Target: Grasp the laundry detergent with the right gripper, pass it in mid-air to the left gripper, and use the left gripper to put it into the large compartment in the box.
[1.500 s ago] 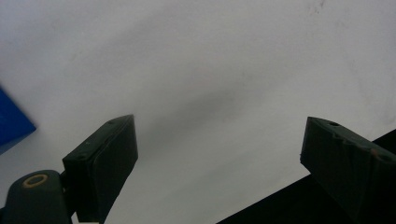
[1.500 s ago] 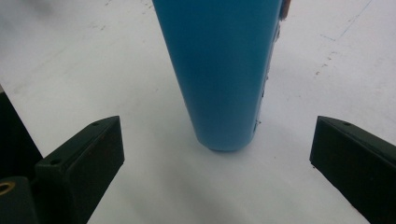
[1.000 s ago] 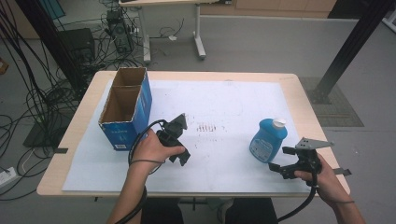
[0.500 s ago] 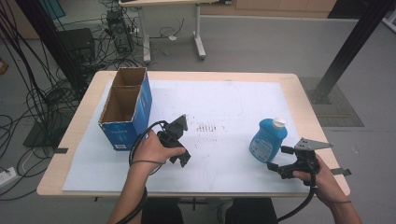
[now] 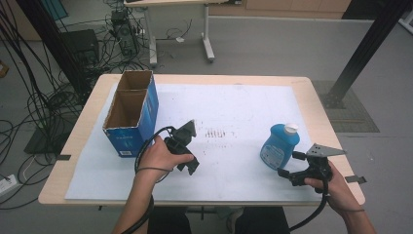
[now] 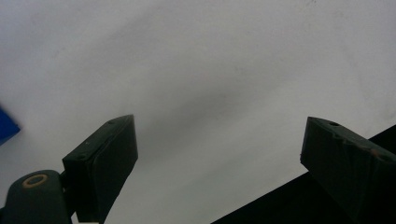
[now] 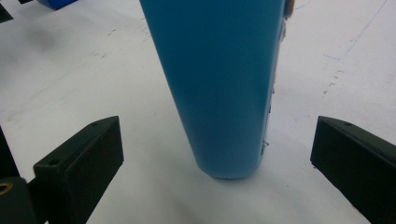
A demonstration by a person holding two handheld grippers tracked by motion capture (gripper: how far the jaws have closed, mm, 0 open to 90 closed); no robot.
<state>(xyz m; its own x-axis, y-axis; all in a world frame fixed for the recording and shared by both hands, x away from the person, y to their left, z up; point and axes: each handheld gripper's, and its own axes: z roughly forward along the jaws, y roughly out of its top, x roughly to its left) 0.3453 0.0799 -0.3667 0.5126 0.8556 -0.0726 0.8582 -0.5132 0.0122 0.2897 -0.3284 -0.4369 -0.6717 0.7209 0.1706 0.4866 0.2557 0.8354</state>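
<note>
Your right tongs [image 5: 287, 165] sit low near the counter's [image 5: 311, 97] right front corner, jaws spread wide and holding nothing, with the blue bottle [image 5: 278, 145] standing upright just ahead of them; in the right gripper view the bottle [image 7: 219, 84] rises between the two jaws without touching either. Your left tongs [image 5: 187, 146] rest near the middle of the white sheet [image 5: 234, 107], also wide open and empty (only bare sheet lies between their jaws in the left gripper view). The open cardboard box [image 5: 130, 113] stands just left of your left hand [image 5: 158, 155], well apart from the bottle. Faint dark marks [image 5: 216, 133] lie on the sheet between the two tongs.
</note>
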